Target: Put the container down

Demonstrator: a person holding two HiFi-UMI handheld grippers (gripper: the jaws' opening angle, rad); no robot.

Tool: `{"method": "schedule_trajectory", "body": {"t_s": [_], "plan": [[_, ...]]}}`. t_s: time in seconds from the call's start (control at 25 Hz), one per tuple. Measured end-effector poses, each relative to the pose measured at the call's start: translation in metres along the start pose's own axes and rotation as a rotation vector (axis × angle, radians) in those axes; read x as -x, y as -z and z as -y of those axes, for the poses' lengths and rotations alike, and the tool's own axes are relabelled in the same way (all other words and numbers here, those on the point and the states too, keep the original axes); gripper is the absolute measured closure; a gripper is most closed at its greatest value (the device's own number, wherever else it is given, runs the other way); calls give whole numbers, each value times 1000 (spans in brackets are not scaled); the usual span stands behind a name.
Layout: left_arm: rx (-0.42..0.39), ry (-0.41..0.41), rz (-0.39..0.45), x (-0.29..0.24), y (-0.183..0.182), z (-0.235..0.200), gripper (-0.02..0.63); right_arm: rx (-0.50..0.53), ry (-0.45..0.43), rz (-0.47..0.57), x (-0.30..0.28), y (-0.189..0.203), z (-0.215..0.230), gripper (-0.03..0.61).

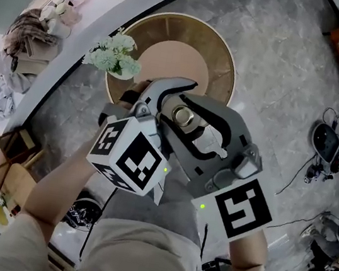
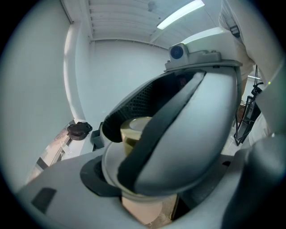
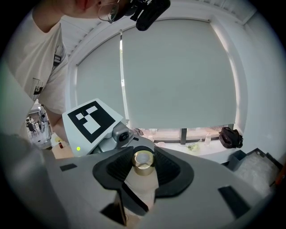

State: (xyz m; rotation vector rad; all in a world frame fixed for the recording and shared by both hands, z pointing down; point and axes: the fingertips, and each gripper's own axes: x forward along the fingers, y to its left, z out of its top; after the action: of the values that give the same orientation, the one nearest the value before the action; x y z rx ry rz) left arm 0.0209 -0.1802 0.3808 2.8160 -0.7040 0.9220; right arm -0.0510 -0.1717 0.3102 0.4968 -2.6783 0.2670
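Nearest, right gripper (image 3: 144, 163): jaws partly apart, clenched on one container (image 3: 142, 180), pads pressing either side near its cap (image 3: 143, 160). Left gripper (image 2: 152, 179): jaws spread wide, released, flanking the right jaws and the container without gripping. Count: two grippers, one container, one cap. Container: pale body, shiny gold cap, held in the air above one round wooden desk (image 1: 221, 50). One white flower bunch (image 1: 115, 58) sits at the desk's rim.
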Motion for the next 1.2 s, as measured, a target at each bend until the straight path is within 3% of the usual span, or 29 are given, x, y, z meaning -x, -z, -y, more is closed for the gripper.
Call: {"method": "schedule_trajectory", "body": {"t_s": [0.28, 0.52, 1.2], "plan": [[30, 34, 14, -37, 49, -3, 264, -29, 12, -38, -32, 54, 14, 434], [3, 41, 36, -79, 89, -1, 264, -49, 28, -65, -51, 110, 28, 434], [15, 147, -5, -180, 222, 9, 264, -126, 63, -57, -120, 258, 61, 433]]}}
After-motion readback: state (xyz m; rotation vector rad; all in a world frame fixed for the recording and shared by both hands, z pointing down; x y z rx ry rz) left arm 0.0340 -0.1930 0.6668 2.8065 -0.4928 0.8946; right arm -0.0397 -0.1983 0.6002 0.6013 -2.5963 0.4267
